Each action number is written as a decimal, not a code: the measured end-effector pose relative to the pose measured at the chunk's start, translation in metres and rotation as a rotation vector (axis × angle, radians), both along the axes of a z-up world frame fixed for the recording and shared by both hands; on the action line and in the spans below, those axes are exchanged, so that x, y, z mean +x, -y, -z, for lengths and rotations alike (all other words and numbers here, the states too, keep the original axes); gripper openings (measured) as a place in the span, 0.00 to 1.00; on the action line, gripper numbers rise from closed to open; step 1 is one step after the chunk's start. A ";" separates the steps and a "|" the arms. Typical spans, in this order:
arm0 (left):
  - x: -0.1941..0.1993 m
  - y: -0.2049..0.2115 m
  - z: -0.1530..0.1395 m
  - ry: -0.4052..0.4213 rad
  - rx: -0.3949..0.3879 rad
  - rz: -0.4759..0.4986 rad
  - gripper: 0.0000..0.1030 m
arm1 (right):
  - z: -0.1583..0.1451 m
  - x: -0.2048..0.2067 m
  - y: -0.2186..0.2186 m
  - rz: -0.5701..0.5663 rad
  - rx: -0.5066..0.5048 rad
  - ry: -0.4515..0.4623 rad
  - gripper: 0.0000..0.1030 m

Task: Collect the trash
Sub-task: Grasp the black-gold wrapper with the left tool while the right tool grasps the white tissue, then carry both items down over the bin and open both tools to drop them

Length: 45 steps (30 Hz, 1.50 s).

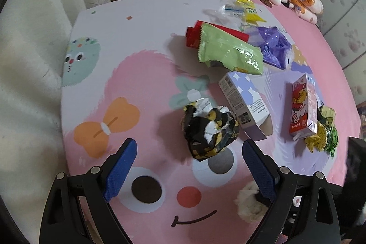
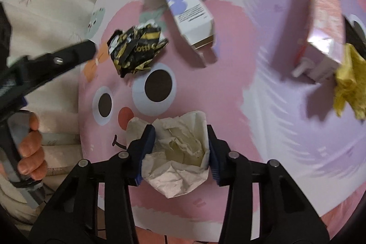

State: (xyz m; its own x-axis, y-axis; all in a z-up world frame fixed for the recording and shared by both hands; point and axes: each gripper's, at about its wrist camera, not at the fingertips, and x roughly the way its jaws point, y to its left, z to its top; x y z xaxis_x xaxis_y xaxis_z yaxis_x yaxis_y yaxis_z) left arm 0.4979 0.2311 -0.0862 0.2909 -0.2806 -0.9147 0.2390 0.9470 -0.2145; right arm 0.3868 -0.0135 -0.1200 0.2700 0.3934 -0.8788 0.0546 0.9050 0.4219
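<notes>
Step in hand is pick-up of trash from table [image 2: 228,84]. Crumpled tissue [image 2: 176,152] is clamped betw. pads of right gripper [image 2: 180,152], at near table edge. Left gripper [image 1: 189,170] is spread wide, nothing held, w/ black-yellow wrapper [image 1: 210,132] just ahead. Next, prob.: tissue to be lifted, left gripper lowered around wrapper.

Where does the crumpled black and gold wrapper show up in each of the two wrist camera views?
Left wrist view: the black and gold wrapper lies just right of centre, beyond the open left gripper.
Right wrist view: it sits upper left, above the printed face's larger eye.
Shared landmark: the lilac and white box, just to the wrapper's right in both views.
</notes>
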 end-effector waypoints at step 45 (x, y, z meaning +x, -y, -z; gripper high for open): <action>-0.150 0.097 -0.053 0.007 0.008 0.134 0.33 | -0.074 -0.133 0.110 0.146 0.002 0.109 0.39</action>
